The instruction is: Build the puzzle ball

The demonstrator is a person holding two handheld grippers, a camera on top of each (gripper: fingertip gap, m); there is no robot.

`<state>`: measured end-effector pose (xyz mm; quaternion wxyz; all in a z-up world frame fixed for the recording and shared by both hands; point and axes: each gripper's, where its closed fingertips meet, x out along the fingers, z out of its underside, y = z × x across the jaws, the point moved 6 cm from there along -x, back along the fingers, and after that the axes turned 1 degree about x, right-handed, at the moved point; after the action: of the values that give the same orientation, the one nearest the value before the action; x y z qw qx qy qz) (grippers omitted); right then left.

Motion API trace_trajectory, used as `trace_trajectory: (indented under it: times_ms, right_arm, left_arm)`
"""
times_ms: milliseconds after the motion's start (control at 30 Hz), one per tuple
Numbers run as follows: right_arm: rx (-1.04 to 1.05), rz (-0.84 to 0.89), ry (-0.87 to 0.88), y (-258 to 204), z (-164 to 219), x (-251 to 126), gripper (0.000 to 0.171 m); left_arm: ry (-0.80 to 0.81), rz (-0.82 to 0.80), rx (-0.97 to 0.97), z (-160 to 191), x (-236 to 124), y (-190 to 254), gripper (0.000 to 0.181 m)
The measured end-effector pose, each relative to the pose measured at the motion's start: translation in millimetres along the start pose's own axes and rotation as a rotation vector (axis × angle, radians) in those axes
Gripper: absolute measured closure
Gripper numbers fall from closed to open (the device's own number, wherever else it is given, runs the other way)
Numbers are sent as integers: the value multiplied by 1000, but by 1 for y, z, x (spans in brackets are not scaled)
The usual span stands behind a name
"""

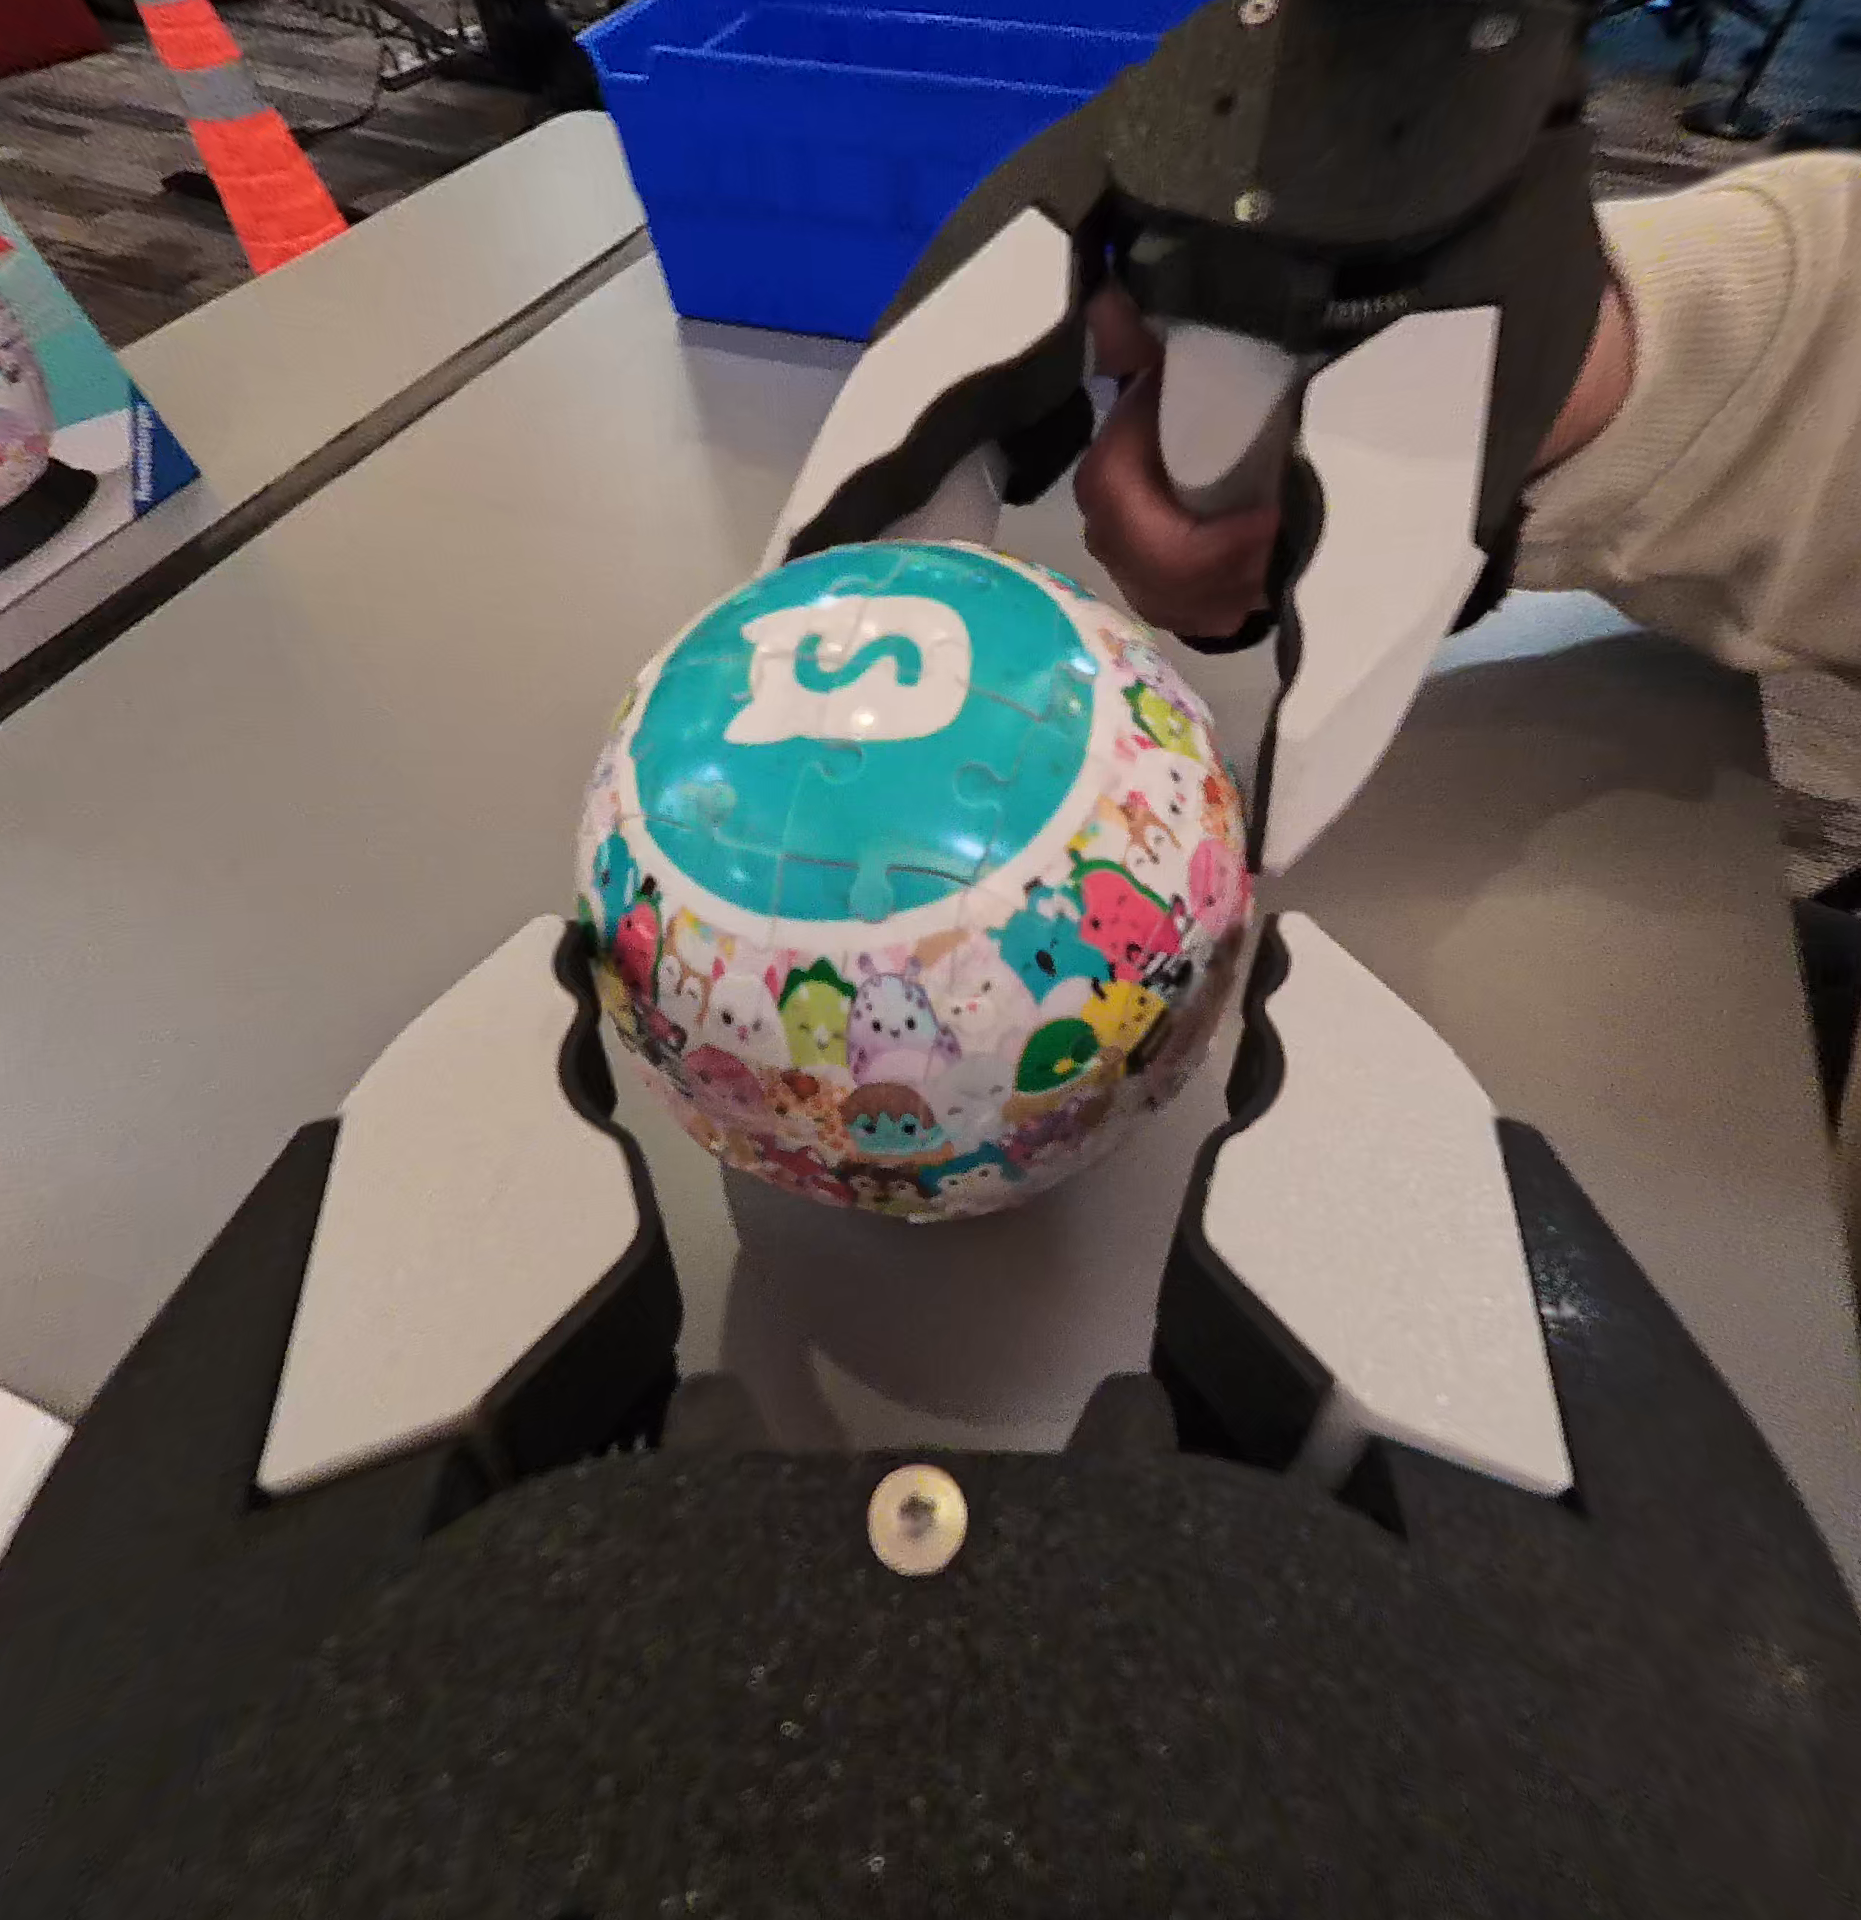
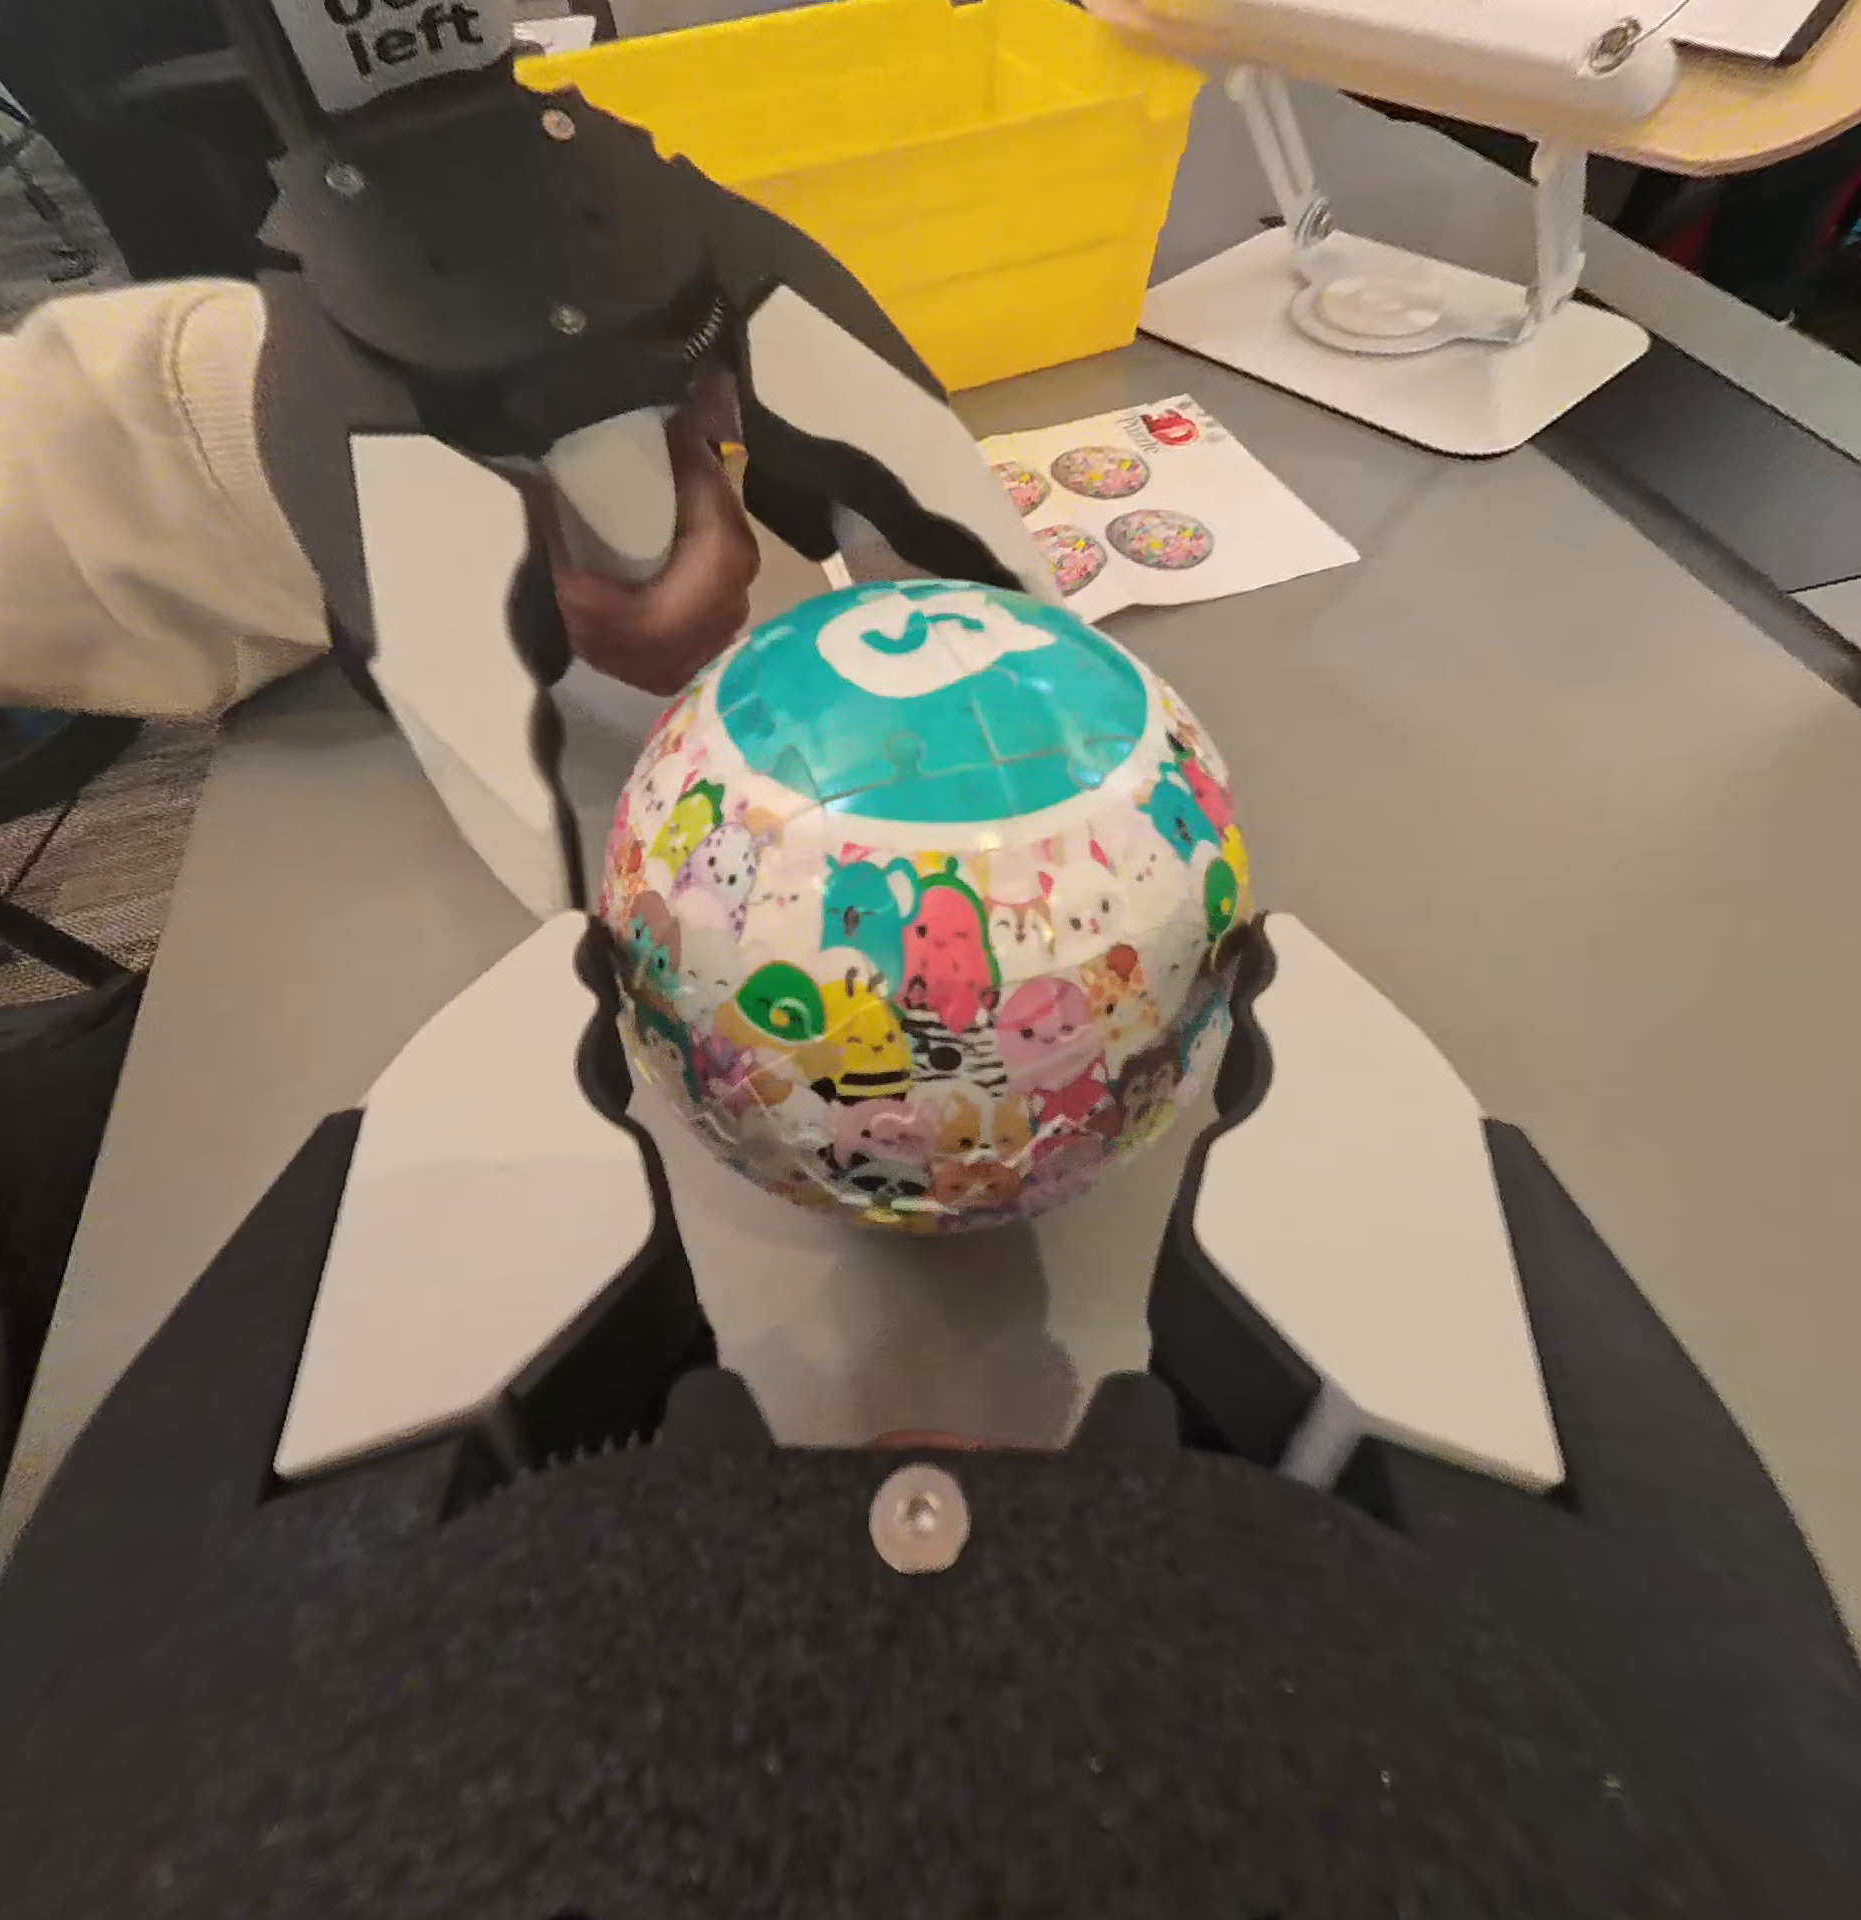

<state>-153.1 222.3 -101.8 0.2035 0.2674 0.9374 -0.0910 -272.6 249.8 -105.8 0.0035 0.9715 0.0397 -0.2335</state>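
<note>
The left gripper (image 1: 921, 997) has its fingers (image 1: 578, 997) spread wide to either side of the puzzle ball (image 1: 910, 883), their dark inner edges against or just beside its lower flanks; real contact is hard to judge here. The ball sits on the grey tabletop (image 1: 282, 831), looking fully assembled, with a teal cap bearing a white emblem on top and a band of bright cartoon creatures around its sides. From the opposite side, the right gripper (image 2: 921, 997) brackets the ball (image 2: 926, 904) the same way, its fingers (image 2: 1253, 997) apart and flanking it low down. Each gripper is held by a hand (image 1: 1165, 530) in a cream sleeve (image 1: 1726, 416). Beyond the ball lie a printed instruction sheet (image 2: 1165, 499), a yellow bin (image 2: 967, 177) and a white stand (image 2: 1425, 312); on the other side, a blue bin (image 1: 832, 166), the puzzle's box (image 1: 43, 395) and an orange cone (image 1: 240, 135).
</note>
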Motion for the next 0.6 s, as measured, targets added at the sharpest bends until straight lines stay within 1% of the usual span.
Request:
trace_trajectory:
  times_ms: [300,367,400,433,467,500,533,600]
  right_arm:
    - [-5,-4,-40,2,-2,1,61]
    - [-16,-16,-74,4,-4,-1,63]
    - [-30,-14,-76,5,-8,-4,68]
    - [-55,-11,-57,6,-17,-8,80]
    - [-90,-9,-51,5,-27,-13,98]
    - [-135,9,-46,4,-38,-17,107]
    - [-187,20,-43,0,-47,-18,112]
    - [-294,28,-127,-8,-52,-12,120]
  left_arm:
    - [-2,-25,9,0,1,-1,67]
    - [-5,-30,27,0,1,-1,67]
    - [-12,-40,42,1,3,-2,67]
    - [-12,-49,50,1,4,-2,67]
    - [-8,-52,51,1,5,-2,67]
    - [-2,-51,45,1,5,-2,67]
    - [4,-51,38,1,5,-2,67]
    - [9,-48,31,1,6,-3,67]
